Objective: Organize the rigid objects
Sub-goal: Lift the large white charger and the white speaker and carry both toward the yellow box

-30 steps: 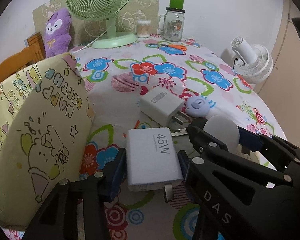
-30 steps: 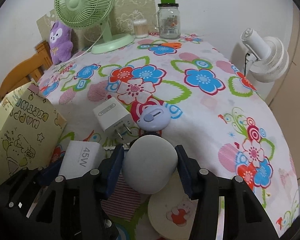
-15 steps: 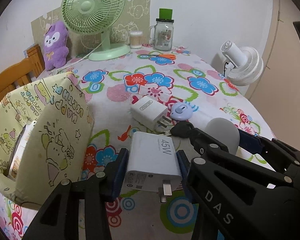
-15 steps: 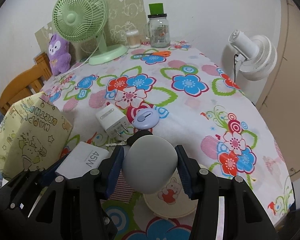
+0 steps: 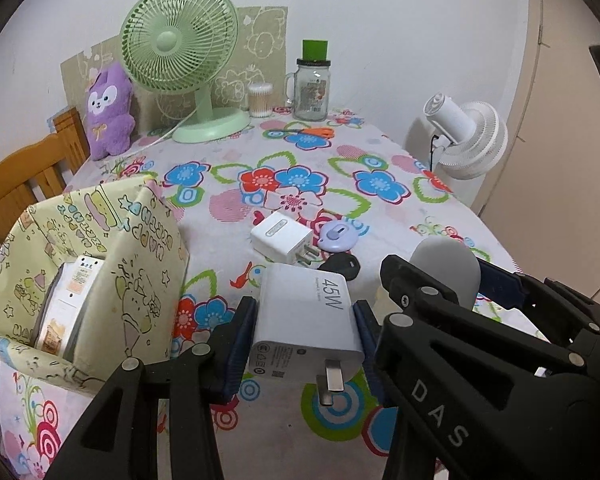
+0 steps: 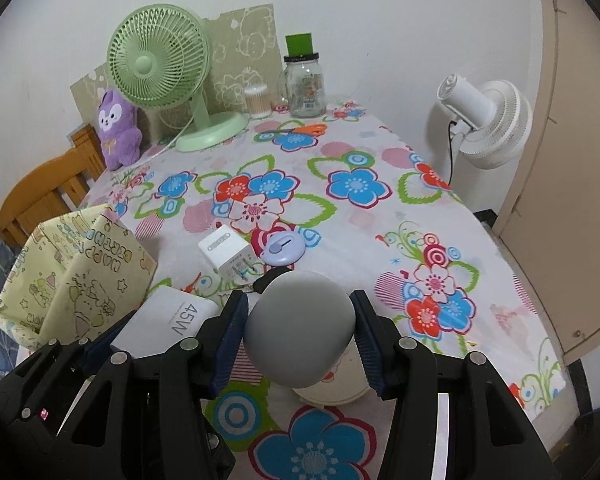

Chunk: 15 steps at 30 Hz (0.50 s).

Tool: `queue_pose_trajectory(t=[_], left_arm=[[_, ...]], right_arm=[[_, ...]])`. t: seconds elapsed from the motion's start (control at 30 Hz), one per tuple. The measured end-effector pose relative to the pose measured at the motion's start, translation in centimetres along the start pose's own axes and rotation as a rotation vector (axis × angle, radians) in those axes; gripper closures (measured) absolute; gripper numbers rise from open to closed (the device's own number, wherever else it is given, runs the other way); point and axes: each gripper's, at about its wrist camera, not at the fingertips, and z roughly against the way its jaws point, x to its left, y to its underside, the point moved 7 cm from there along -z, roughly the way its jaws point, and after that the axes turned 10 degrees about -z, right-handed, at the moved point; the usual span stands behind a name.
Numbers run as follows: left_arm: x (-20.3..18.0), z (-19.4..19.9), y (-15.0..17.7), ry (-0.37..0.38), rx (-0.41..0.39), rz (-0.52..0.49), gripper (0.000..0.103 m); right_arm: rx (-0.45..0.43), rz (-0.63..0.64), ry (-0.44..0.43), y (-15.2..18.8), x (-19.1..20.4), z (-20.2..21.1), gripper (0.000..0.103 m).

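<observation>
My left gripper (image 5: 305, 322) is shut on a white 45W charger (image 5: 308, 320), held above the flowered table (image 5: 380, 184), right of the open yellow gift bag (image 5: 140, 264). My right gripper (image 6: 298, 330) is shut on a grey egg-shaped object (image 6: 300, 328), also seen in the left wrist view (image 5: 448, 268). On the table lie a small white plug charger (image 5: 282, 236), a lilac round gadget (image 5: 338, 236) and a black key fob (image 5: 340, 266). The bag holds a white box (image 5: 72, 300).
At the table's back stand a green fan (image 5: 180, 44), a purple plush (image 5: 108, 112), a cotton swab jar (image 5: 260, 100), a glass jar (image 5: 310, 84) and orange scissors (image 5: 312, 132). A white floor fan (image 5: 468, 136) stands right. A cream coaster (image 6: 332, 384) lies under the right gripper.
Both grippers have lifted up and back from the table with their objects held. The bag's opening and the white box inside have come into the left wrist view.
</observation>
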Motion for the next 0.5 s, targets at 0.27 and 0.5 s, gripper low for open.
queue_pose_trajectory(t=[0.27,0.5], left_arm=[[-0.4,2.2,-0.5,0.011,-0.027,-0.011,0.053],[-0.6,4.1,-0.8,0.014,-0.051,-0.014,0.053]], right_arm=[[-0.039,-0.013,0.004,-0.4,0.1,2.6,0.048],[-0.066,-0.022,-0.005,-0.7,0.4,4.5,0.048]])
